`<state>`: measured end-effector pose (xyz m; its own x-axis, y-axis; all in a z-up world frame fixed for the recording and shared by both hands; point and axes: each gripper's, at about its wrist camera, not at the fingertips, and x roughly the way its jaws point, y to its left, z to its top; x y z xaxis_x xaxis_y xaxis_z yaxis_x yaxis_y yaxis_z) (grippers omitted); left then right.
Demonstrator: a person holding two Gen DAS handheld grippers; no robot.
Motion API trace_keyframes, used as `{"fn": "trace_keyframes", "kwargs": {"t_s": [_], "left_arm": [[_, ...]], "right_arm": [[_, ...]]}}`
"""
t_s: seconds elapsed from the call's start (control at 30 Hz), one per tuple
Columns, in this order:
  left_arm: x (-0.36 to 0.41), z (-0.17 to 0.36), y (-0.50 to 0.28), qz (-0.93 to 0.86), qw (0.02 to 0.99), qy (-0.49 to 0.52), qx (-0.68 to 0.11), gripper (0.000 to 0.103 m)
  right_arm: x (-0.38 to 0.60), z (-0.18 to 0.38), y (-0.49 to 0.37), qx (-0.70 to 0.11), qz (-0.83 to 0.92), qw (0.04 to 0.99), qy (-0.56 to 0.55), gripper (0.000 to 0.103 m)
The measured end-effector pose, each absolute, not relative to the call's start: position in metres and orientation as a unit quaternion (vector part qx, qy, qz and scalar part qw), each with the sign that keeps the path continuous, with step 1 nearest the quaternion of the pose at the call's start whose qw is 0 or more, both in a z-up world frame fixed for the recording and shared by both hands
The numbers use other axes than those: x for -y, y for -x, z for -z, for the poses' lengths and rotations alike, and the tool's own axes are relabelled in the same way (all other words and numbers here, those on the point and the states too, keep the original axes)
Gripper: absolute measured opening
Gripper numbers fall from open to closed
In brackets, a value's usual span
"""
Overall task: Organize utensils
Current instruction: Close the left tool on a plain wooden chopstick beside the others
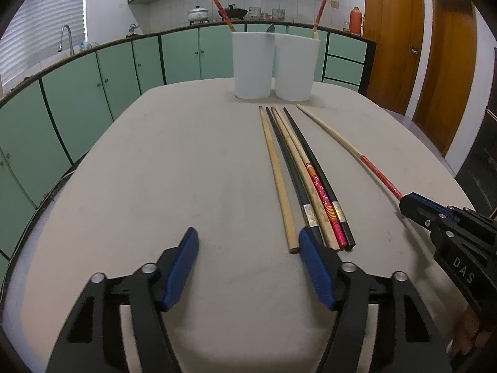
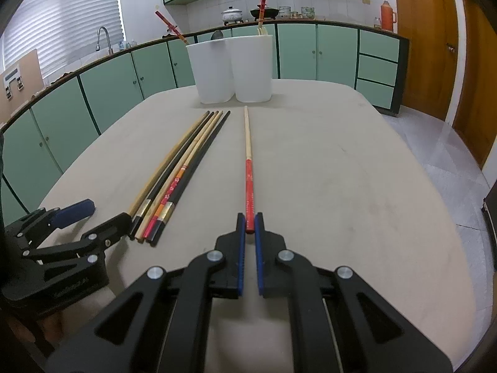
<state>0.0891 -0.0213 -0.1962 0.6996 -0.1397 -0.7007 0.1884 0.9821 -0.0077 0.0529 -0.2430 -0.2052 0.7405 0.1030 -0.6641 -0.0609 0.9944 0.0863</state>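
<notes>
the red-handled chopstick (image 2: 249,183) is clamped at its butt end by the right gripper (image 2: 249,223), probably for transfer to the white holders (image 2: 231,68). the left gripper (image 1: 248,242) is held wide open, empty.

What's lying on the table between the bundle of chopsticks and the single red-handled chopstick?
Nothing: bare table separates the bundle of chopsticks from the red-handled chopstick, which the right tool grips. The right wrist view shows it best.

— How is the kitchen lit?
— Even, soft indoor light is seen; daylight is filtered through the blinds (image 1: 46,28). Faint shadows are cast on the table (image 1: 186,161).
— And sharpness?
— Both views are bowed by fisheye distortion, dark corners are vignetted, and slight blur is noted at the edges.
</notes>
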Motion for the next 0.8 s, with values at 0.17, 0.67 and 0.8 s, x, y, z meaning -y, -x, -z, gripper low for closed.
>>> {"fn": "trace_keyframes", "kwargs": {"t_s": [0.17, 0.67, 0.8], "left_arm": [[0.026, 0.195, -0.089, 0.097, 0.922, -0.036, -0.374, 0.048], [0.029, 0.183, -0.086, 0.105, 0.928, -0.025, -0.357, 0.007], [0.027, 0.174, -0.084, 0.100, 0.933, -0.023, -0.345, 0.007]], "right_arm": [[0.245, 0.205, -0.051, -0.356, -0.042, 0.933, -0.032, 0.005], [0.248, 0.197, -0.046, -0.344, -0.042, 0.938, -0.031, 0.005], [0.248, 0.193, -0.044, -0.340, -0.042, 0.939, -0.027, 0.005]]}}
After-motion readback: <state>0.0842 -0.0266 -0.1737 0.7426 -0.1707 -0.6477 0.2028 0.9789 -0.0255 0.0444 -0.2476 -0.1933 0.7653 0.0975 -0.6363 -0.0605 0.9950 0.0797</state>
